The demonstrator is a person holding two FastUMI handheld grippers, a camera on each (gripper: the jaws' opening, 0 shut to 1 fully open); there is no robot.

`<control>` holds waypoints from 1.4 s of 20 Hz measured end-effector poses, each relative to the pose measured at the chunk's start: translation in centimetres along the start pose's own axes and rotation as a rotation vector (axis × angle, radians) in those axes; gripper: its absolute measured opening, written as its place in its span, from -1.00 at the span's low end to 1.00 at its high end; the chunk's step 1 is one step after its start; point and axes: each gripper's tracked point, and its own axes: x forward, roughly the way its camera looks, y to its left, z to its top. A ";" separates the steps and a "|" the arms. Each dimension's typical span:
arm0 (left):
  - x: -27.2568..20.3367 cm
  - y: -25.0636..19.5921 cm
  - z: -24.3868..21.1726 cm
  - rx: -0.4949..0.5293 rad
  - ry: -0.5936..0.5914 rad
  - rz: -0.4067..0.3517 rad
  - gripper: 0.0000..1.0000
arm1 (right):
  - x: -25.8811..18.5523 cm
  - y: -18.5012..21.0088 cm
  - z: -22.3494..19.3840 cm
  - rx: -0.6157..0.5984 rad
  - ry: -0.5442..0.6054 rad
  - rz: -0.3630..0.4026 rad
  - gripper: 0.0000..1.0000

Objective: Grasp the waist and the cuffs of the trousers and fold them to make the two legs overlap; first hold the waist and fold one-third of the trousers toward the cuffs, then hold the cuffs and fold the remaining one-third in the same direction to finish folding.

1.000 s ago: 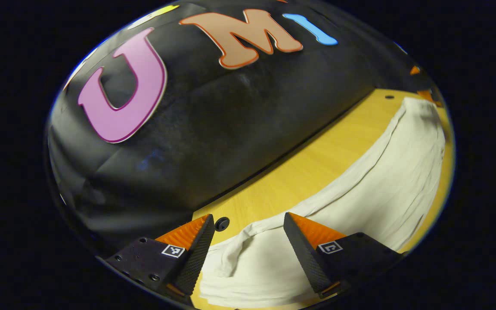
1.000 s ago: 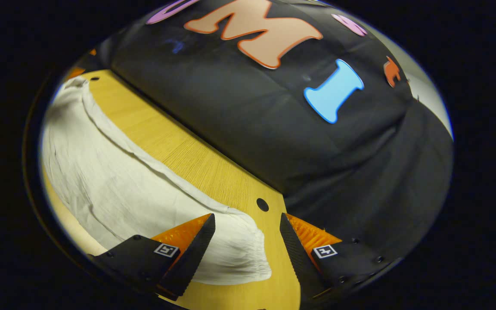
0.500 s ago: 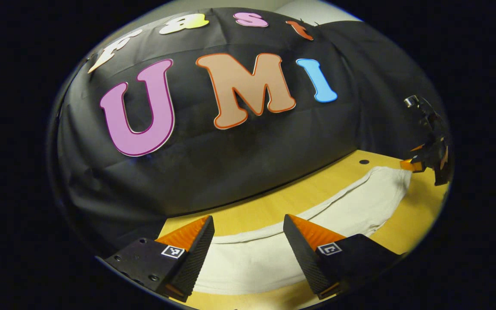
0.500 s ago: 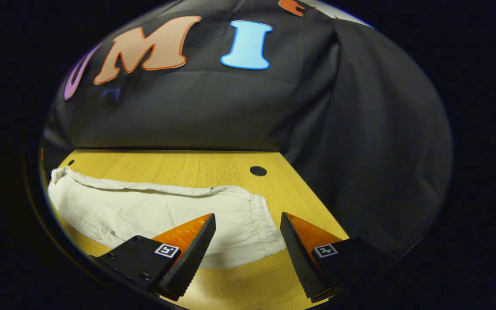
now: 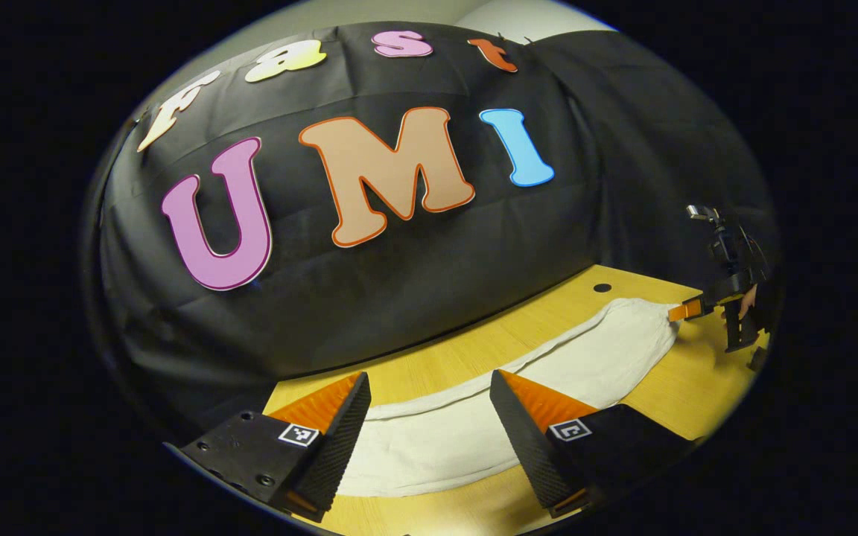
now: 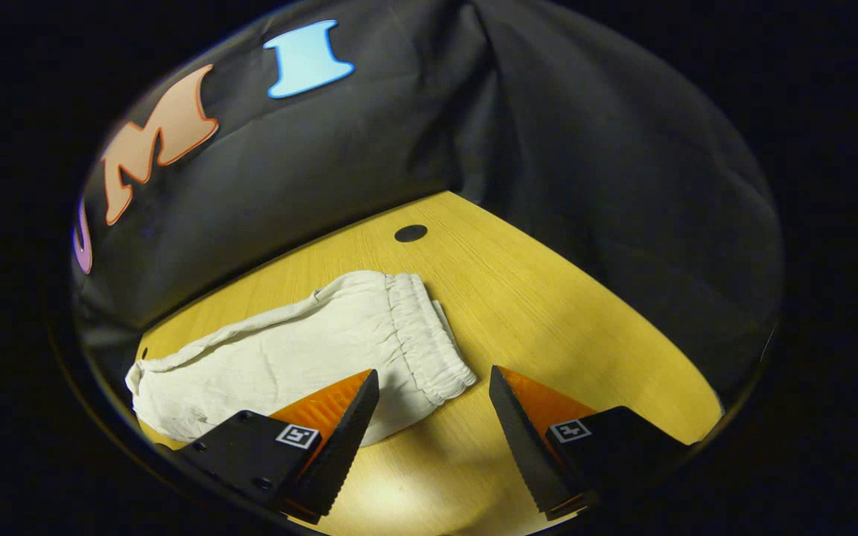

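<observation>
The trousers [image 6: 302, 350] lie flat on the table [image 6: 548, 298], legs stacked. The right gripper [image 6: 429, 432] hovers wide open, empty, just off the waist [image 6: 429, 335]. The left gripper [image 5: 425, 432], equally spread and empty, hovers above the cuffs.

Wooden tabletop [image 6: 548, 298], yellow-toned with fine grain running along its length, meeting the black cloth wall [image 6: 399, 134] at its far edge. Small round dark hole [image 6: 410, 233] in the board near that far edge in the right gripper view; a like hole [image 5: 602, 287] near the far edge in the left gripper view. Cloth creased and sagging, draped down to the table's edge, with a strip of pale wall [image 5: 399, 15] above it
</observation>
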 end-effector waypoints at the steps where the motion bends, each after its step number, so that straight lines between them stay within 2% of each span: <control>1: -0.2 -0.3 0.1 0.007 0.005 0.005 0.91 | 0.3 0.0 -0.3 0.021 0.014 0.013 0.92; 2: -0.4 -0.5 0.1 0.011 0.011 0.010 0.91 | 0.6 0.1 -0.5 0.038 0.027 0.029 0.93; 3: -0.6 -0.8 0.2 0.009 0.015 0.016 0.91 | 0.8 0.2 -0.6 0.057 0.038 0.048 0.84; 4: -0.8 -1.0 0.2 0.004 0.021 0.023 0.91 | 1.2 0.6 -0.7 0.078 0.050 0.069 0.93; 5: -0.9 -1.3 0.3 -0.003 0.026 0.029 0.91 | 1.4 0.8 -1.0 0.095 0.067 0.077 0.84; 7: -1.4 -1.7 0.4 -0.013 0.031 0.041 0.92 | 1.9 0.5 -1.0 0.105 0.069 0.067 0.86; 8: -1.6 -1.9 0.5 -0.012 0.032 0.047 0.91 | 2.2 0.1 -1.3 0.108 0.087 0.063 0.48; 11: -2.1 -2.4 0.7 0.000 0.041 0.067 0.91 | 2.3 0.3 -1.8 0.126 0.120 0.100 -0.48; 13: -2.3 -2.9 0.7 -0.002 0.043 0.072 0.92 | 2.1 0.2 -1.9 0.081 0.117 0.113 -0.70; 16: -2.6 -3.5 1.1 -0.010 0.041 0.076 0.91 | 1.6 -0.5 -1.2 0.041 0.114 0.108 -0.71; 22: -2.8 -4.7 1.5 -0.033 0.039 0.072 0.92 | 1.5 -0.4 -0.9 -0.008 0.082 0.032 -0.71; 28: -3.0 -4.7 1.0 -0.074 0.036 0.065 0.92 | -1.3 2.1 3.1 -0.043 -0.017 0.096 -0.71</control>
